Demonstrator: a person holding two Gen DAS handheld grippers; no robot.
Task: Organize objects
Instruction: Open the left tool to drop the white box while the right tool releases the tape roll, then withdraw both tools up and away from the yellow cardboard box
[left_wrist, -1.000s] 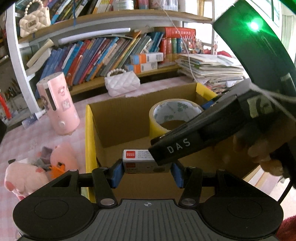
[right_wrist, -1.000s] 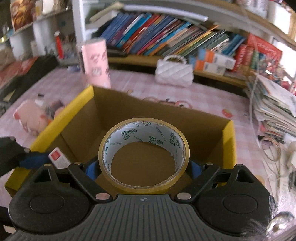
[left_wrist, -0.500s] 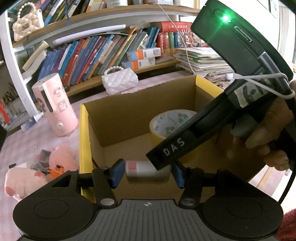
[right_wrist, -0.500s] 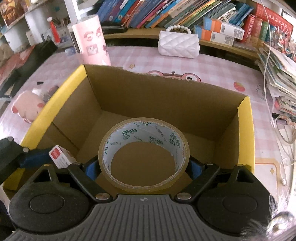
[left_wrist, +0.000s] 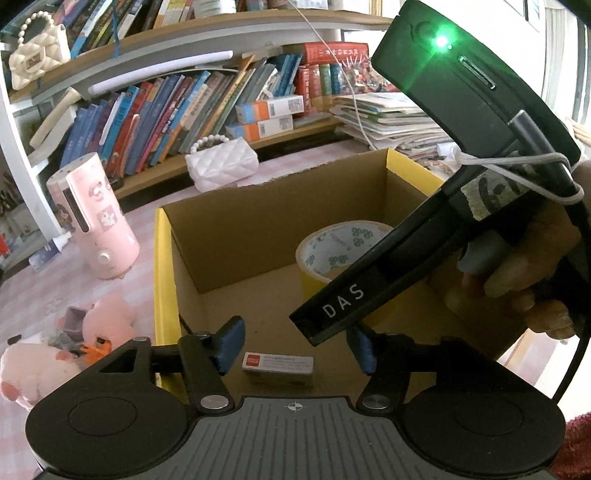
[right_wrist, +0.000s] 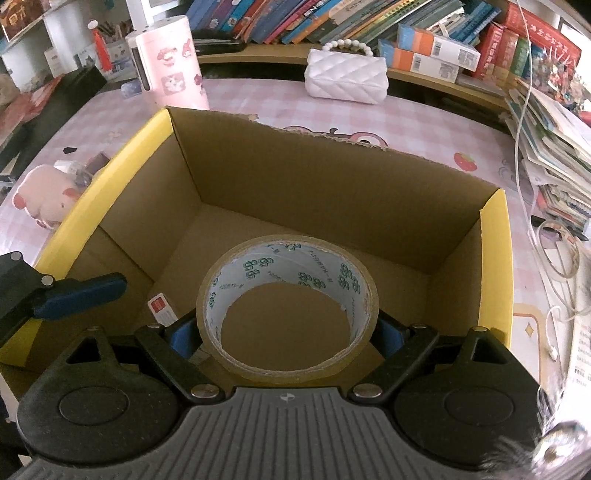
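An open cardboard box with yellow flaps (left_wrist: 162, 273) (right_wrist: 495, 258) stands on the pink checked table. My left gripper (left_wrist: 295, 345) is open over the box's near left part. A small white box with a red label (left_wrist: 277, 363) lies free on the box floor between its fingers; it also shows in the right wrist view (right_wrist: 162, 310). My right gripper (right_wrist: 286, 332) is shut on a roll of brown tape (right_wrist: 288, 306) and holds it inside the box. The tape (left_wrist: 340, 247) shows in the left wrist view behind the right gripper's body.
A pink cylindrical appliance (left_wrist: 96, 218) and a white quilted purse (left_wrist: 221, 162) stand beyond the box. Pink plush toys (left_wrist: 44, 358) with small items lie left of it. Bookshelves line the back; stacked papers and cables (right_wrist: 554, 155) lie to the right.
My left gripper has opened and let go of the small white box, which now lies on the box floor. My right gripper has moved lower into the box with the tape.
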